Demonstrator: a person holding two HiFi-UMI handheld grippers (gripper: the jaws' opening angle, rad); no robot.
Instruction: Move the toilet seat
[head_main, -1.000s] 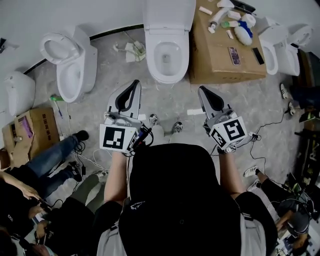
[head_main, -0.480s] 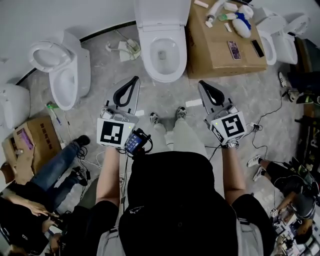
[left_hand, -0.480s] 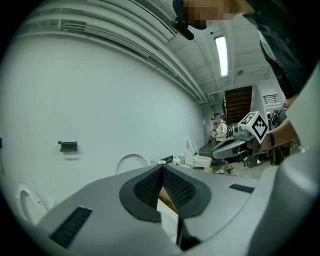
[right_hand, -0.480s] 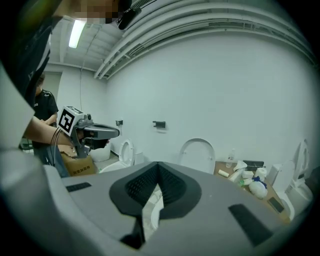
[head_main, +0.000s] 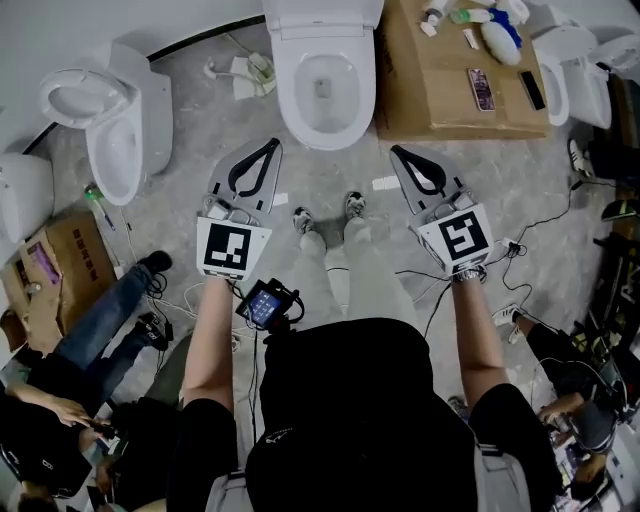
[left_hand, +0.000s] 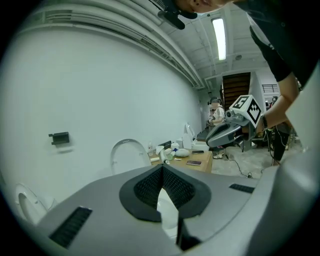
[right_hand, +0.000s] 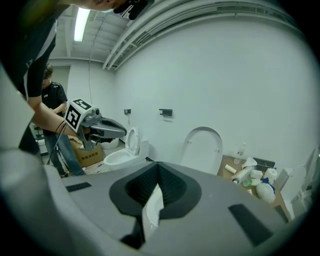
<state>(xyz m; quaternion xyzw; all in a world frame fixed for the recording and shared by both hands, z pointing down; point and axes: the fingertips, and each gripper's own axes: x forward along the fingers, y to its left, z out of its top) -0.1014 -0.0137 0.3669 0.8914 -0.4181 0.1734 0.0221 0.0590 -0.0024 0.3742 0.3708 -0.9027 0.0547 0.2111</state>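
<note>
Change: both grippers have come down over the last second, arms stretched further out, and the toilet has slid toward the top edge of the head view.
Toilet (head_main: 290, 118): straight ahead, bowl open, dead centre between the two gripper tips.
Cardboard box (head_main: 440, 100): just right of the toilet, with bottles and a phone on top.
Toilet seat (right_hand: 202, 150): behind the toilet's bowl, standing upright against the wall side, untouched.
Left gripper (head_main: 268, 148): closed, empty, near the toilet's front left, not touching.
Right gripper (head_main: 397, 152): closed too, nothing held, near the toilet's front right.
Doing it well: I'd open the jaws before reaching, pinch the seat's free edge squarely, then swing it about its hinge slowly. No dropping.
</note>
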